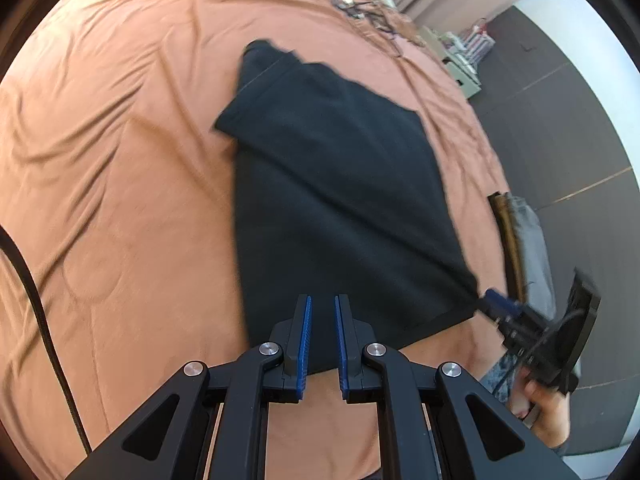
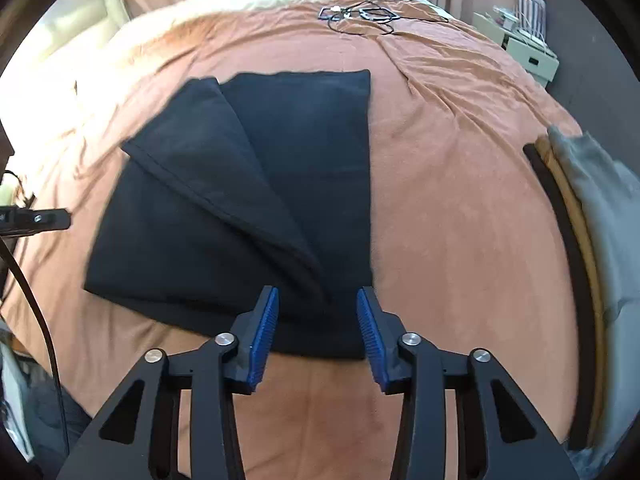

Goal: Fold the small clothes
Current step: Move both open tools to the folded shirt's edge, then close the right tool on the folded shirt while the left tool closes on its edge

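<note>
The bed (image 1: pixel 120 160), under a creased rust-coloured sheet, fills both views. The black garment (image 1: pixel 340 200) lies in the middle of it, part-folded, with one flap turned diagonally across the body and its near hem just under both tools. A grey cloth (image 2: pixel 592 200) lies at the bed's right edge.

The right gripper (image 2: pixel 317 294) hangs over the garment's near right corner. Its jaws are spread to either side of the fold ridge and the pads are off the cloth. The left gripper (image 1: pixel 322 300) sits at the near hem. Its jaws are almost together, with a thin gap and nothing between them. A hand (image 1: pixel 548 412) holds the right tool.

If the right jaws close here, they may catch only the top flap, or the sheet along with it. A pull would then drag the diagonal fold open or ruck the sheet. With the left jaws empty, a lift by one corner would probably let the cloth swing and skew.

Count: one bed, one black garment, one grey cloth, two grippers, one visible hand, and one tangle of cables (image 2: pixel 360 16) at the far side.
</note>
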